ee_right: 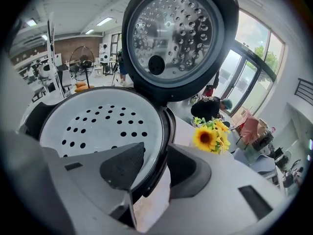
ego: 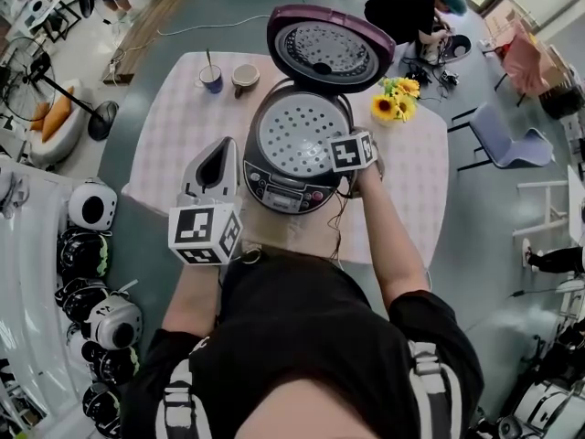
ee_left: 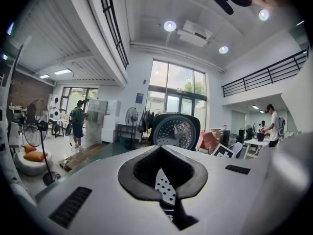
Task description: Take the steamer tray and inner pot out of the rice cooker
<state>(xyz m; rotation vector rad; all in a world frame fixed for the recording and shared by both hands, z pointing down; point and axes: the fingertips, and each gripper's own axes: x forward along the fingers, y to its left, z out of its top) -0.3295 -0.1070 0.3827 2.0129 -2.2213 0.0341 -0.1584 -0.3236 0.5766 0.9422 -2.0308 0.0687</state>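
Note:
The rice cooker stands open on the table, its lid tilted back. The white perforated steamer tray sits in its mouth and hides the inner pot. My right gripper is at the cooker's right rim. In the right gripper view its jaws straddle that rim: one pad lies over the steamer tray, the other stands outside, with tablecloth showing in the gap. My left gripper hovers left of the cooker, shut and empty, pointing towards the lid.
Two cups stand at the table's far left. Sunflowers lie right of the cooker. A blue chair stands to the right. Helmets line a shelf at the left.

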